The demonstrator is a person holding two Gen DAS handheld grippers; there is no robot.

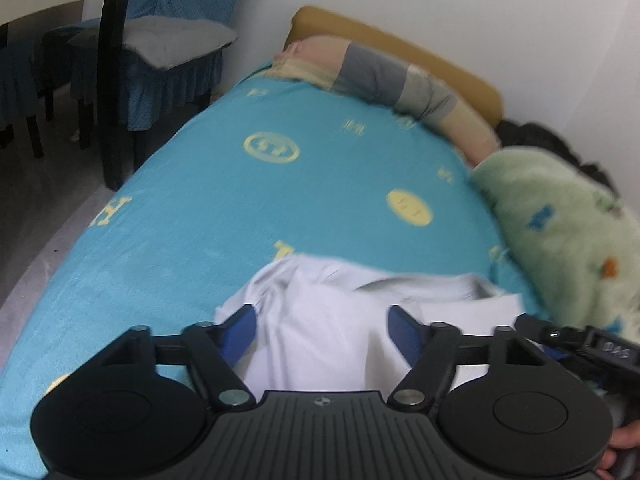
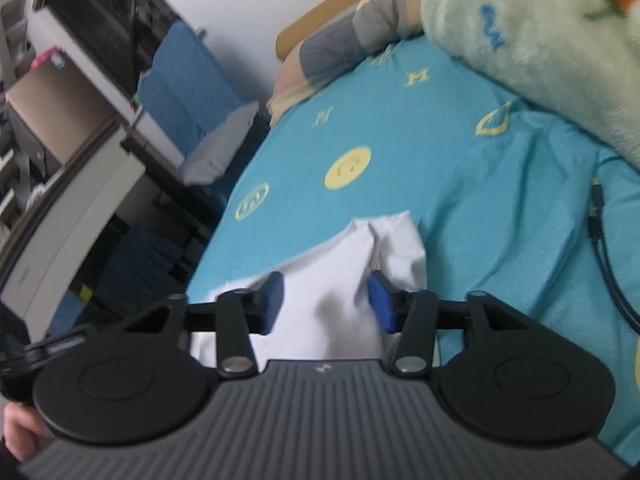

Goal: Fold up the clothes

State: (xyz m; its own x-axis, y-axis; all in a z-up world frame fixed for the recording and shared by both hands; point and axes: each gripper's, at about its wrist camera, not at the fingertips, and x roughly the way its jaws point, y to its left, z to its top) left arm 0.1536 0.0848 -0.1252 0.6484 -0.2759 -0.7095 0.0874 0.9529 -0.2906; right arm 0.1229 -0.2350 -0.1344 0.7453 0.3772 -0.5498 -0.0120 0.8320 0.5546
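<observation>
- A white garment [image 1: 332, 320] is seen lying crumpled on the near part of a bed covered by a turquoise sheet [image 1: 240, 208] printed with yellow emblems.
- The left gripper [image 1: 322, 322] is held over the garment, its blue-padded jaws spread wide with the cloth lying between them; whether the pads touch the cloth cannot be told.
- The right gripper [image 2: 326, 300] is likewise held over a raised fold of the same garment [image 2: 360, 264], its jaws parted at a middling width on either side of the fold (nothing is pinched).
- A pale green fleece blanket [image 1: 568, 232] is bunched at the wall side of the bed, just beside the garment.
- A striped bolster [image 1: 384, 76] is laid along the ochre headboard [image 1: 460, 80].
- A black cable [image 2: 604, 256] is seen on the sheet.
- A chair with a blue cover [image 1: 176, 40] and a grey cushion stands beside the bed.
</observation>
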